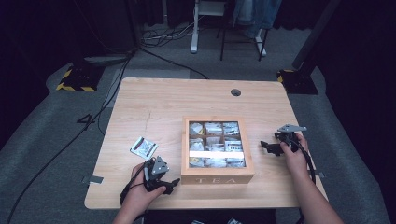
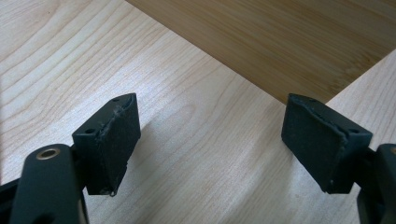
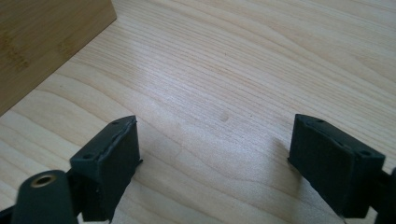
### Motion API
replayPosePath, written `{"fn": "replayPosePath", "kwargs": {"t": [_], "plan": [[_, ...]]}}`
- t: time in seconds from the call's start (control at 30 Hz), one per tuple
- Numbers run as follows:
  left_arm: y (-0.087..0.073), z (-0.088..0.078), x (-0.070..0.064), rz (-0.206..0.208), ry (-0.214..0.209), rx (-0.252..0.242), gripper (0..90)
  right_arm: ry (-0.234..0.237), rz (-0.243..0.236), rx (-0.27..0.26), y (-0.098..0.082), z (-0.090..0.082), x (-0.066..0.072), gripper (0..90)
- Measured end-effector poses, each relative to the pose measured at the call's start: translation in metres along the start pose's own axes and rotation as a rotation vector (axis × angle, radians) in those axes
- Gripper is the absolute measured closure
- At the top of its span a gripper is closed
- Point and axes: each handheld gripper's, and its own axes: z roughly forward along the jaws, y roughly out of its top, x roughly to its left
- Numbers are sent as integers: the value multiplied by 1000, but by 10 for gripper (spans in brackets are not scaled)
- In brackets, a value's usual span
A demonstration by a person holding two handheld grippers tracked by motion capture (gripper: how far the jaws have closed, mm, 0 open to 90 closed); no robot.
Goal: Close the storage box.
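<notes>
A wooden tea box (image 1: 217, 176) marked TEA stands at the table's middle front, its clear lid shut over several compartments of tea bags. A single tea bag packet (image 1: 144, 147) lies flat on the table to the box's left. My left gripper (image 1: 170, 184) rests near the front edge, just left of the box, jaws wide open and empty (image 2: 210, 149); the box's side wall (image 2: 280, 42) is right ahead of it. My right gripper (image 1: 267, 146) sits to the right of the box, open and empty (image 3: 215, 163), with the box's corner (image 3: 42, 42) at its left.
The light wooden table (image 1: 159, 100) has a round cable hole (image 1: 236, 92) at the back. Cables and stand bases lie on the grey floor beyond. Bare wood stretches behind the box and on both sides.
</notes>
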Motion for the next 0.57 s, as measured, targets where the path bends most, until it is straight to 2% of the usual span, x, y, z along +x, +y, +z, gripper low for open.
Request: {"fn": "replayPosePath", "kwargs": {"t": [0.27,0.57], "plan": [[0,0,0,0,1,1,201,-42,36,13,0,2,2,86],[2,2,0,-10,10,0,200,-59,56,17,0,2,3,73]]}}
